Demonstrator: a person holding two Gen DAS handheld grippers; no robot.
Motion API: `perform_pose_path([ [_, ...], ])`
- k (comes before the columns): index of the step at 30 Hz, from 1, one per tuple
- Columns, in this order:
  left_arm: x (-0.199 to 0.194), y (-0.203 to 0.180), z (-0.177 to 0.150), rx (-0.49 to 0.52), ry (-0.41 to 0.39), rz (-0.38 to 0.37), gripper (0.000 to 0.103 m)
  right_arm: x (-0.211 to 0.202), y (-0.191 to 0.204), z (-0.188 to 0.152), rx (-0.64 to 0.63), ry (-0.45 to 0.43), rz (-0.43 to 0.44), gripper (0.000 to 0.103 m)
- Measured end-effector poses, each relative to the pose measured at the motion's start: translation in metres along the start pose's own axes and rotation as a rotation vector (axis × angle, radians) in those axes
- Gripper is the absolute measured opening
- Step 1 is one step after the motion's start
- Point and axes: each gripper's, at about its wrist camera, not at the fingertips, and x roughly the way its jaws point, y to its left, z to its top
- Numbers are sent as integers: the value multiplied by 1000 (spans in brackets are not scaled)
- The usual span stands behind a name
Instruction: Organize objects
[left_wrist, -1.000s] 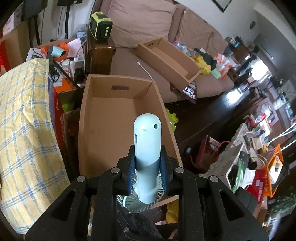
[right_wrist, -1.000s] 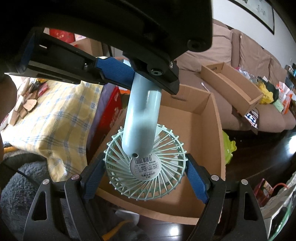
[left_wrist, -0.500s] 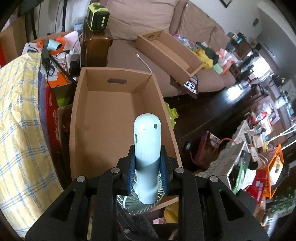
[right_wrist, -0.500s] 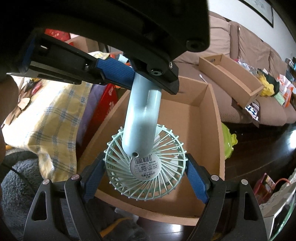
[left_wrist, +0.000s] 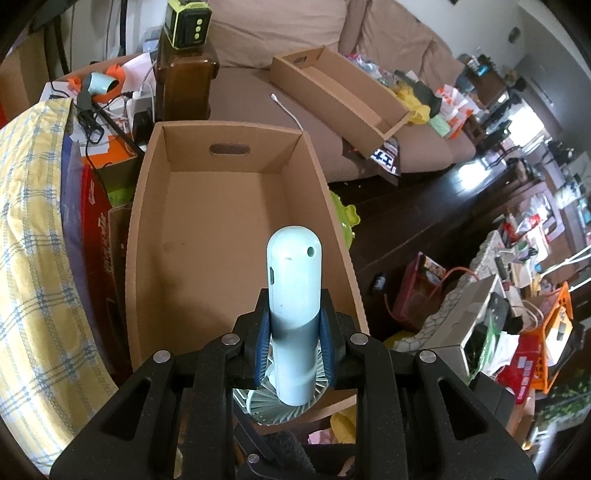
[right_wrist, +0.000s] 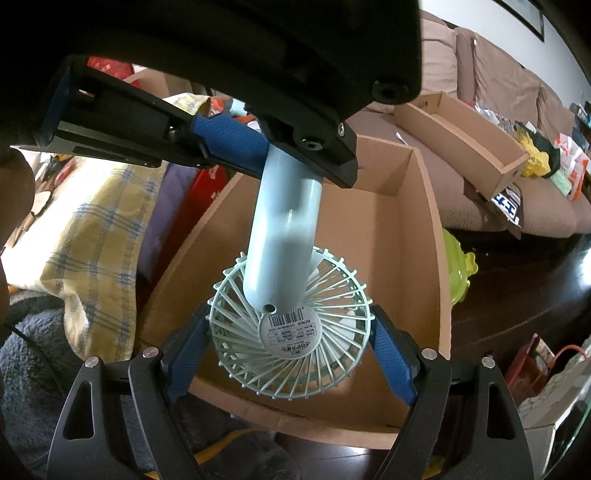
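Note:
A pale blue handheld fan (left_wrist: 293, 295) is held by both grippers above the near end of an open cardboard box (left_wrist: 229, 229). My left gripper (left_wrist: 294, 334) is shut on the fan's handle, which points away from the camera. In the right wrist view my right gripper (right_wrist: 290, 347) has its blue pads against both sides of the round fan cage (right_wrist: 290, 328). The left gripper's blue pads (right_wrist: 232, 142) clamp the handle above it. The box (right_wrist: 369, 236) shows nothing inside.
A yellow plaid cloth (left_wrist: 33, 258) lies left of the box. A brown sofa (left_wrist: 258, 85) behind it carries a shallow cardboard tray (left_wrist: 340, 92). A green toy (left_wrist: 343, 221) sits right of the box. Cluttered tables and bags (left_wrist: 498, 314) fill the right side.
Both grippers have carried the fan forward and higher over the box, so more of the box interior shows. The grip on the fan is unchanged.

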Motion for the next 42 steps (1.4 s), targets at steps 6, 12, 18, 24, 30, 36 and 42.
perform_pose_path([
  [6,8,0,1,-10,17,-9,22,2,-4,-2,11,10,8,84],
  [12,13,-3,7,-2,38,-22,22,3,-8,-3,22,9,10,84],
  [18,21,-7,8,13,50,-10,22,5,-12,-3,42,17,12,84],
  [24,25,-11,8,19,50,-7,22,8,-16,-4,52,29,5,84],
  [30,31,-12,10,12,61,-21,22,12,-22,-4,44,36,-14,84],
  [36,42,-21,13,45,82,-21,22,16,-28,-7,47,54,-31,84],
  [42,49,-24,14,44,94,-36,22,17,-38,-8,75,58,-41,84],
])
